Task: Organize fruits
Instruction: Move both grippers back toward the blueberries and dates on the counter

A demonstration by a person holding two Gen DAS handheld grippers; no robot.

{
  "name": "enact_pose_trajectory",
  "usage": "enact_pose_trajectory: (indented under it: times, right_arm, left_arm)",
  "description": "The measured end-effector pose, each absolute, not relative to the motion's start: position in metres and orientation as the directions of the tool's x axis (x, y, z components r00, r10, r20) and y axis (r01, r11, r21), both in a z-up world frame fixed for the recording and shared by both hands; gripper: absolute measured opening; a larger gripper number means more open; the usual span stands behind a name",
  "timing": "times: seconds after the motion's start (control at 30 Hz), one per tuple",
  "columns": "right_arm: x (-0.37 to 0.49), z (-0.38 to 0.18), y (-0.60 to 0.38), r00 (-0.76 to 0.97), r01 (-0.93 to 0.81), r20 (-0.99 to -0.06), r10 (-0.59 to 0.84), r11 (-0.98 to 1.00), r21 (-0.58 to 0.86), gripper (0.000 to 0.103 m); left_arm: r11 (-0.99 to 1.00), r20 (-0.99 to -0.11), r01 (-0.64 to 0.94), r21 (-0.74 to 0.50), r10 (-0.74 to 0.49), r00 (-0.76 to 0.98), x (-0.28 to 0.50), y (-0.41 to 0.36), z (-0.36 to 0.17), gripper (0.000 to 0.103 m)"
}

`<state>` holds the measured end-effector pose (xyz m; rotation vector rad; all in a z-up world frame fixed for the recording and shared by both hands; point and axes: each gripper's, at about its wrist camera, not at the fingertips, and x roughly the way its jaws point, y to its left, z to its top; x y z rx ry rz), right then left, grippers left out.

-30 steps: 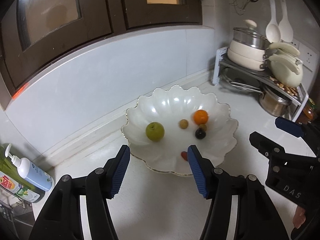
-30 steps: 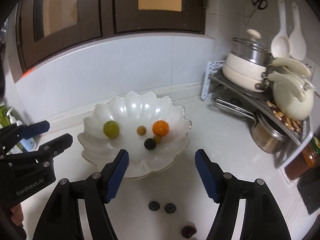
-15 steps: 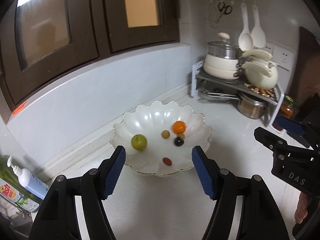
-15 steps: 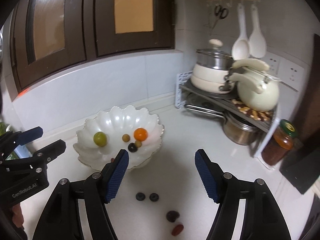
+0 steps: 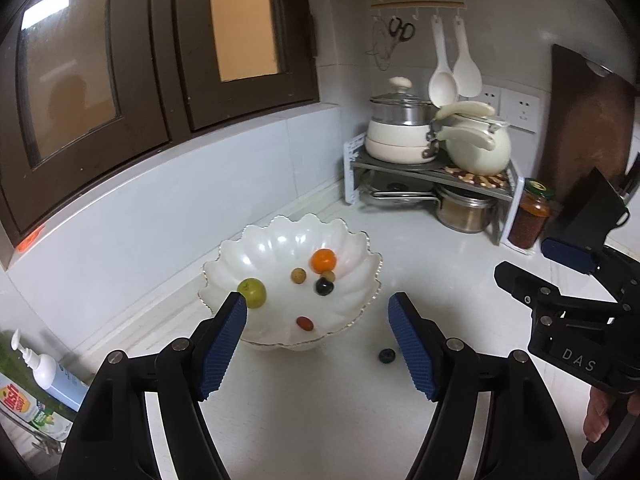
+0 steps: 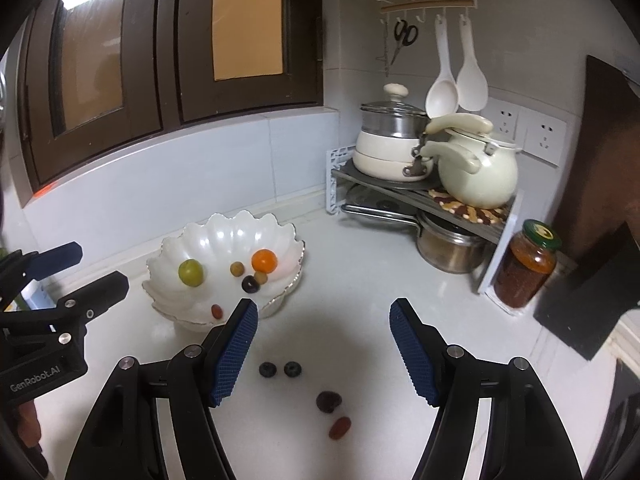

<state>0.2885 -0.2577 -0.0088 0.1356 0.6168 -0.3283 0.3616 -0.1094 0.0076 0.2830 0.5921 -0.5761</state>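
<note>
A white scalloped bowl (image 5: 224,256) holds a green fruit (image 5: 252,292), an orange (image 5: 323,261), a tan berry (image 5: 298,275), a dark grape (image 5: 323,287) and a small red fruit (image 5: 305,323). My left gripper (image 5: 316,304) hovers short of the bowl, its jaws opening with nothing between them. My right gripper (image 6: 324,308) stands open and empty above loose fruit on the counter: two blueberries (image 6: 267,369), a dark red fruit (image 6: 329,401) and a red one (image 6: 340,427). The bowl (image 6: 160,252) lies to its left.
A metal rack (image 6: 460,204) with pots and a cream kettle (image 6: 476,172) fills the back right corner, with a jar (image 6: 524,272) beside it. A soap bottle (image 5: 44,372) stands at the far left. One blueberry (image 5: 387,355) lies right of the bowl.
Both grippers have drawn back and up from the bowl, which now looks smaller. The left jaws stand wider. The loose fruit on the counter has come fully into the right wrist view.
</note>
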Motion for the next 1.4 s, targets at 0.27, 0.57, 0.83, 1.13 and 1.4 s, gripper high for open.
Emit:
enact_pose_trajectory:
  times: [0.27,0.57,0.83,1.13,1.4]
  right_arm:
    - [0.263,-0.02,-0.249,0.757,0.392,-0.573,-0.313,0.92,0.017,0.07]
    - [0.248,-0.038,-0.245,0.738,0.433,-0.589,-0.329,0.9,0.041,0.07]
    - [0.24,-0.056,-0.246,0.715,0.465,-0.618,-0.325,0.882,0.075,0.069]
    - [0.237,-0.075,-0.249,0.692,0.498,-0.643,-0.327,0.862,0.097,0.069]
    - [0.238,-0.092,-0.246,0.672,0.529,-0.656,-0.345,0.843,0.097,0.069]
  left_arm:
    - [0.764,-0.61,0.637,0.101,-0.458,0.646,0.349,-0.112,-0.005,0.073]
    - [0.732,-0.626,0.677,0.072,-0.496,0.602,0.34,-0.114,-0.023,0.073]
    - [0.702,-0.614,0.707,0.09,-0.52,0.594,0.335,-0.118,-0.034,0.073]
    - [0.663,-0.635,0.743,0.088,-0.537,0.555,0.335,-0.125,-0.053,0.072]
    - [0.637,-0.648,0.768,0.068,-0.557,0.52,0.345,-0.133,-0.071,0.068]
